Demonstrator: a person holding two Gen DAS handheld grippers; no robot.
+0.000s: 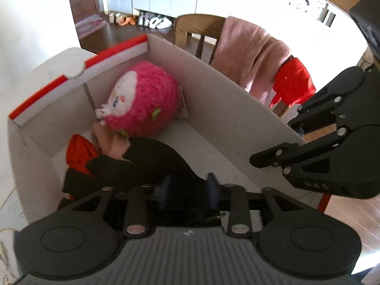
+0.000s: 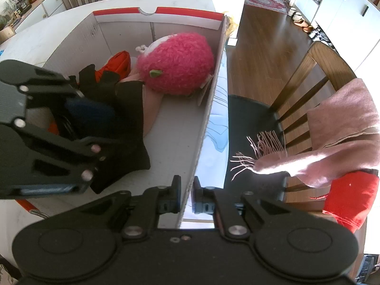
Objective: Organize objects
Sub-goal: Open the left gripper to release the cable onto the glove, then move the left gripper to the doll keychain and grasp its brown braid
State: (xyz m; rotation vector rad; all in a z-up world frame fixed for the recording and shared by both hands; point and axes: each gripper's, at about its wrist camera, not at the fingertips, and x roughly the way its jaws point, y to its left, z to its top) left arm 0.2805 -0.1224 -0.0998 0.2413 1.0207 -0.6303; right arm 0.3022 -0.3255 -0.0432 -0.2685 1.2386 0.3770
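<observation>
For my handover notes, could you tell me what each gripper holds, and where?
The right gripper pinches the cardboard box by its near side wall's top edge. The left gripper is open over a black cloth, holding nothing.

Right claw pinches near end of cardboard box right wall. Inside: pink plush against that wall, far end; black cloth and orange cloth left. Left claw over black cloth.

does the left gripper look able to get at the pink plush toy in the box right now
Probably yes. The left gripper is already inside the cardboard box, open over the black cloth. The pink plush toy lies ahead in the far corner, its top uncovered. The right gripper only pinches the box's side wall.
</observation>
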